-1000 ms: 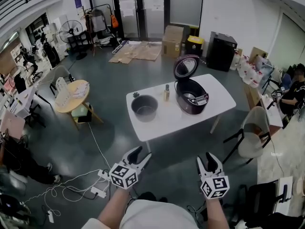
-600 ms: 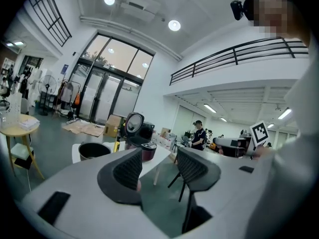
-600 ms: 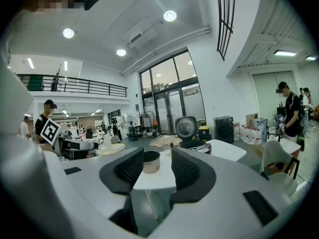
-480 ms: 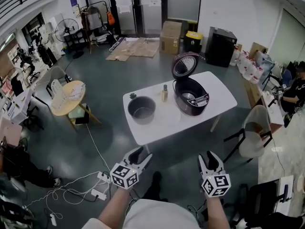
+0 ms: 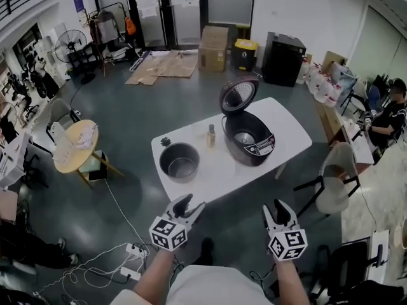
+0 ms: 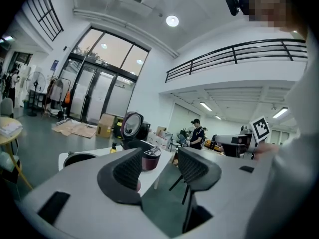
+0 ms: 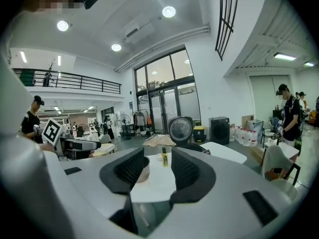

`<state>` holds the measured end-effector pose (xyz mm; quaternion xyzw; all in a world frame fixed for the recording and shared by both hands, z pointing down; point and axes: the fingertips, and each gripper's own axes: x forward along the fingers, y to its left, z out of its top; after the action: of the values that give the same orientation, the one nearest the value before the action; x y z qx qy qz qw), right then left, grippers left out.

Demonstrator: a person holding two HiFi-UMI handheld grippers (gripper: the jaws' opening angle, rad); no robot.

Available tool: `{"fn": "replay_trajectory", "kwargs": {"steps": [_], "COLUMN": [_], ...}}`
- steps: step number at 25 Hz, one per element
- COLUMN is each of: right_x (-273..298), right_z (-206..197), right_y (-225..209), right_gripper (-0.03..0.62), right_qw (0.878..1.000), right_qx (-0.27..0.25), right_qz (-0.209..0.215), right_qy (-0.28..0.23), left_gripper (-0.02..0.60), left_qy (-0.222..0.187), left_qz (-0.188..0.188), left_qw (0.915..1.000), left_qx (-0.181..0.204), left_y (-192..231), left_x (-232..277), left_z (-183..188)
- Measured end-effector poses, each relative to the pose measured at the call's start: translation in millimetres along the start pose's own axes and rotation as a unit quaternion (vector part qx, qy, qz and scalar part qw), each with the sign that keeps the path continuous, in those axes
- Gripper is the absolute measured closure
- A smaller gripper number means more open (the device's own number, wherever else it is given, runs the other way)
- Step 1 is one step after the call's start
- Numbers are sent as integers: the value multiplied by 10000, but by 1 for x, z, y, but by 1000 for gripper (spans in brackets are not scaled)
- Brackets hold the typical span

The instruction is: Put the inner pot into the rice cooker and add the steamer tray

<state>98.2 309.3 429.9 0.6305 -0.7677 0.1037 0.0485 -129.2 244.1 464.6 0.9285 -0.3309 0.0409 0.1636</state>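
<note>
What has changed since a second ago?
The person walked closer to the white table, which now looks nearer. The left tool has just opened slightly with nothing between its jaws. The right tool stays open and empty; inner pot and rice cooker are unmoved.

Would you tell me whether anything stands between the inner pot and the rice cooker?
Yes: a small bottle stands on the table between the inner pot and the open rice cooker, slightly toward the far edge.

Lab hall: mezzanine railing [image 6: 234,54], cardboard boxes [image 5: 213,43]
</note>
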Motion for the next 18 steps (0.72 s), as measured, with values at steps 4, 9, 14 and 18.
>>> {"fn": "replay_trajectory", "kwargs": {"steps": [4, 9, 14, 18], "right_x": [37, 85, 125, 147], "right_z": [9, 12, 9, 14], "right_y": [-4, -15, -14, -18], "right_gripper": [410, 413, 413, 413], "right_qw": [10000, 9998, 9995, 9993], "right_qx": [-24, 40, 33, 58], "right_qz": [-65, -191, -238, -287], "right_qy": [44, 105, 196, 219], "left_gripper": [342, 341, 341, 342], "left_qy": [51, 97, 170, 227], "left_qz": [-103, -203, -286, -342], "left_qw": [9999, 9997, 9994, 9991], "left_qx": [-16, -7, -29, -53], "left_y": [29, 69, 104, 119], "left_x": [25, 58, 81, 97], "left_z": [14, 27, 31, 36]}}
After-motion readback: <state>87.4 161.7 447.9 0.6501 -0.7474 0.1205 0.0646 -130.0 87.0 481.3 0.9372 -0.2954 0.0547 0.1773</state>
